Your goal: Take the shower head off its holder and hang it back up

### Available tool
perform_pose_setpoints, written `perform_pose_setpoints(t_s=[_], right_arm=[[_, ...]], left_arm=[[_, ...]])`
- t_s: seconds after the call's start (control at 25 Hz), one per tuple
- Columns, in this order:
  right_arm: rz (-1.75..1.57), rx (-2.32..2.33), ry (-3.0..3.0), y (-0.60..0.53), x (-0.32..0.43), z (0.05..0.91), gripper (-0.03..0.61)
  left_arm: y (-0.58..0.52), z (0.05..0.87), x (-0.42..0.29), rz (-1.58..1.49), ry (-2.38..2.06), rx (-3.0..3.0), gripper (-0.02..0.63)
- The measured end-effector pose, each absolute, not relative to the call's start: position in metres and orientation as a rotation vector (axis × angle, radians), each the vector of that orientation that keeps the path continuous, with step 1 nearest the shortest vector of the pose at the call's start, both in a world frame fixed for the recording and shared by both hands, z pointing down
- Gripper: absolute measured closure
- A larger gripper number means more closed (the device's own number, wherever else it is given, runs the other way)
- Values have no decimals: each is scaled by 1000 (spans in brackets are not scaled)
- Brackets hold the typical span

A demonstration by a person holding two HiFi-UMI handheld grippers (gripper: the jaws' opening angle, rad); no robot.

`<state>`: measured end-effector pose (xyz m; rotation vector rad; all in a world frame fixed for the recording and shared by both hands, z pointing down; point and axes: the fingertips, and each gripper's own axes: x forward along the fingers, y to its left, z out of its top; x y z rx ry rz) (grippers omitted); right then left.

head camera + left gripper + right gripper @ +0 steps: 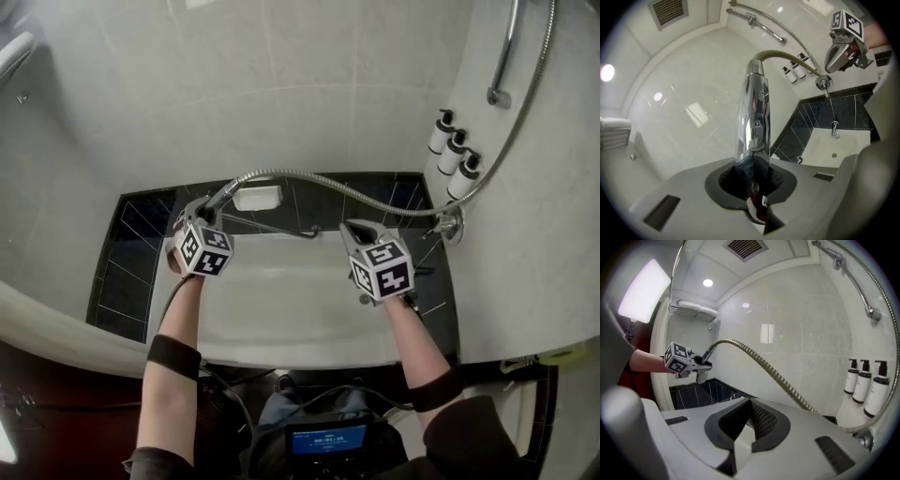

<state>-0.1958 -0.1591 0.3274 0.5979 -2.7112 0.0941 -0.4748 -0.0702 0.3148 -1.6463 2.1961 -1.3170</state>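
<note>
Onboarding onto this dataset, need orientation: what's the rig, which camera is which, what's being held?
No robot: a person holds a two-jaw gripper in each hand. The top-down picture comes from a head camera, over a white bathtub. The other two come from cameras on each gripper. The left gripper is clamped on the chrome shower-head handle, its ribbed metal hose arching away. The right gripper is shut and empty. Three white pump bottles sit at the wall.

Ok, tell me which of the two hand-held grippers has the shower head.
The left hand-held gripper: its jaws clamp the chrome shower head, with the hose trailing from it. The right hand-held gripper is shut with nothing between its jaws.
</note>
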Motion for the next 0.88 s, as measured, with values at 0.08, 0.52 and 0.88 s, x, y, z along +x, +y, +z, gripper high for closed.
perform_pose_setpoints(t_s=[0.08,0.52,0.88], right_arm=[[65,613,-2728,-164,-197,302,558],[-72,673,-2801,-202,-186,193,558],[-171,758,-2796,-235,-158,142,558]], left_arm=[[-83,283,-474,-1330,2141,-1619,559],[-157,138,-453,-1422,1869,-1522,563],[-211,39,-429,-1452,1715,-1423,563]])
